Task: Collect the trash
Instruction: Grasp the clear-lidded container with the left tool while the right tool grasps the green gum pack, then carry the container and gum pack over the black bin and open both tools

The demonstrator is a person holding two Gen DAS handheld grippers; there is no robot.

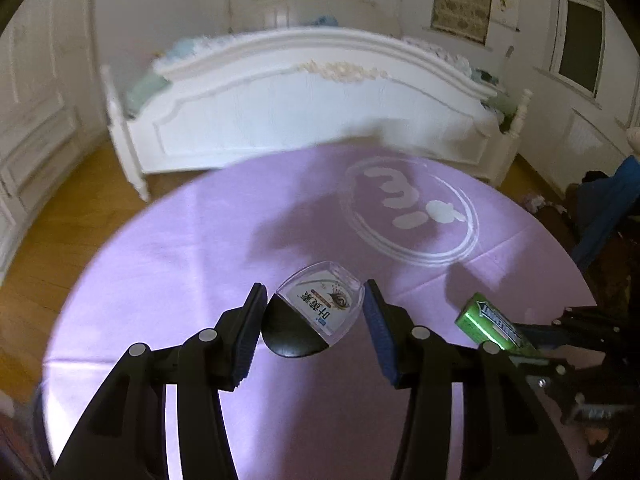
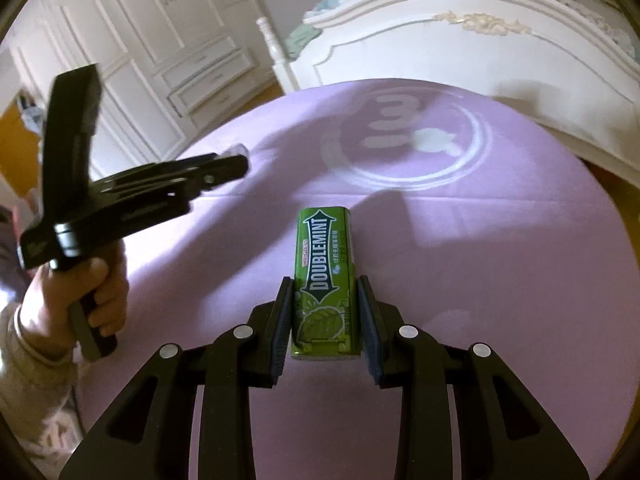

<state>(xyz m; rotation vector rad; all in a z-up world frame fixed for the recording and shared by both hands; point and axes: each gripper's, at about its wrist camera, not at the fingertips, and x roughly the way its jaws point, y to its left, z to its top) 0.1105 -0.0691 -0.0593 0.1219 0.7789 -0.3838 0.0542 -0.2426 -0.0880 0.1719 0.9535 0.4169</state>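
My left gripper [image 1: 316, 312] is shut on a small clear container with a black cap and printed label [image 1: 316, 312], pinched between the pads above the purple round table [image 1: 160, 264]. My right gripper [image 2: 324, 312] is shut on a green Doublemint gum box [image 2: 324, 272] that points away along the fingers. The gum box also shows in the left wrist view [image 1: 492, 324] at the right, with the right gripper's fingers behind it. The left gripper shows in the right wrist view [image 2: 224, 168], held by a hand, at the left.
The purple cloth has a white ring logo [image 1: 412, 208] toward the far side. A white bed footboard [image 1: 312, 104] stands just beyond the table. White cabinets [image 2: 168, 52] line the left wall. Dark clutter [image 1: 600, 208] sits at the right.
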